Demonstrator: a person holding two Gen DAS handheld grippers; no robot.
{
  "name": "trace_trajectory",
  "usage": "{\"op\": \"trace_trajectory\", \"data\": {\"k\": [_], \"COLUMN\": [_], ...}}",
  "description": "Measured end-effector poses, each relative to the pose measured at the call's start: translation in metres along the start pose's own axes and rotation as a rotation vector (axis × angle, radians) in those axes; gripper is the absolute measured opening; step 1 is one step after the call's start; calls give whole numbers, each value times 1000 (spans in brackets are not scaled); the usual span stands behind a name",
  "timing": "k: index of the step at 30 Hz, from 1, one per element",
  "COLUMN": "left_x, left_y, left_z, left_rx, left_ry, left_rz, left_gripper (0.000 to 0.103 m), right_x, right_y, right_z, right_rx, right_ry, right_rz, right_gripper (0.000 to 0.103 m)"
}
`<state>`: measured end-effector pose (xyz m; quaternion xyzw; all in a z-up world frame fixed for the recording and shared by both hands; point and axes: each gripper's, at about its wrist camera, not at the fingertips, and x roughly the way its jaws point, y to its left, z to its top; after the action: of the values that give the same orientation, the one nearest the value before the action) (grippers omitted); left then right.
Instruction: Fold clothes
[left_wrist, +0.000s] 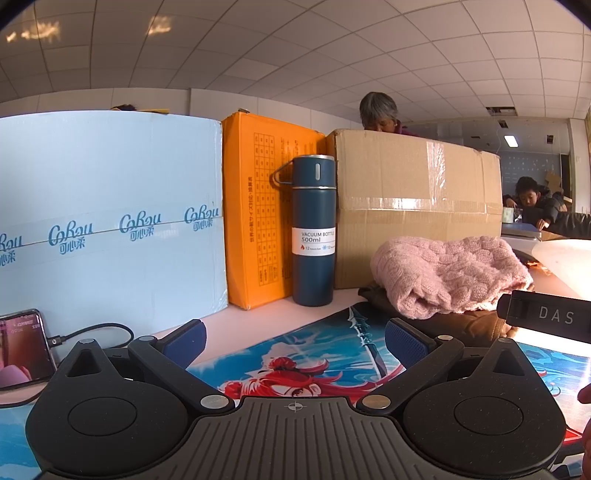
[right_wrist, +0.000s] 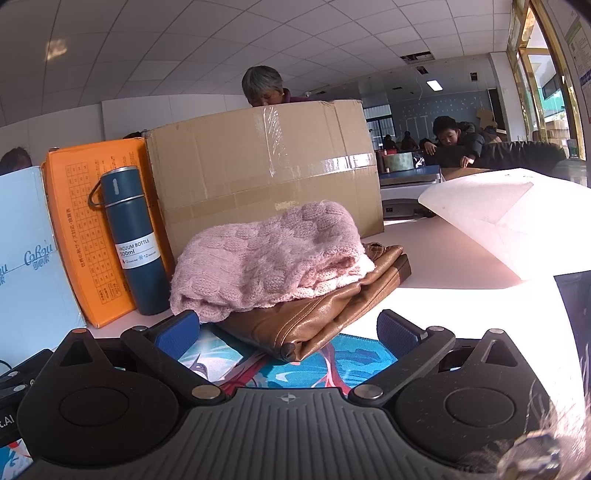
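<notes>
Both grippers — left gripper (left_wrist: 293, 343), right gripper (right_wrist: 288, 332) — spread wide, empty; folded pink sweater (right_wrist: 266, 258) atop brown garment (right_wrist: 314, 317).

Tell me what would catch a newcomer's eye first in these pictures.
Probably the folded pink knit sweater, stacked on a folded brown leather garment in front of the big cardboard box. Next, the dark blue vacuum bottle standing against the orange box, left of the stack.

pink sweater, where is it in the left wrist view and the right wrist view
Left wrist view: pink sweater lies right of centre, on a brown garment, beyond the right finger of the left tool.
Right wrist view: it lies in the middle, just ahead of the right tool.
Shared landmark: the blue vacuum bottle stands left of it.
</notes>
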<state>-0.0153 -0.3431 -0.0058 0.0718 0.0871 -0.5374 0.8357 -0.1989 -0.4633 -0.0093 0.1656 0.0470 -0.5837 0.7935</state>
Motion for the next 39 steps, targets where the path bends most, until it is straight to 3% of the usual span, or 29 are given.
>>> {"op": "trace_trajectory", "data": {"k": [39], "left_x": [-1], "left_y": [-2], "left_z": [1], "left_rx": [10], "left_ry": [0], "left_rz": [2], "left_gripper": [103], "right_x": [-2], "right_y": [-3], "right_z": [0], "right_rx": [29], "right_ry": [-11], "right_rz": [2], "right_gripper": [103]}}
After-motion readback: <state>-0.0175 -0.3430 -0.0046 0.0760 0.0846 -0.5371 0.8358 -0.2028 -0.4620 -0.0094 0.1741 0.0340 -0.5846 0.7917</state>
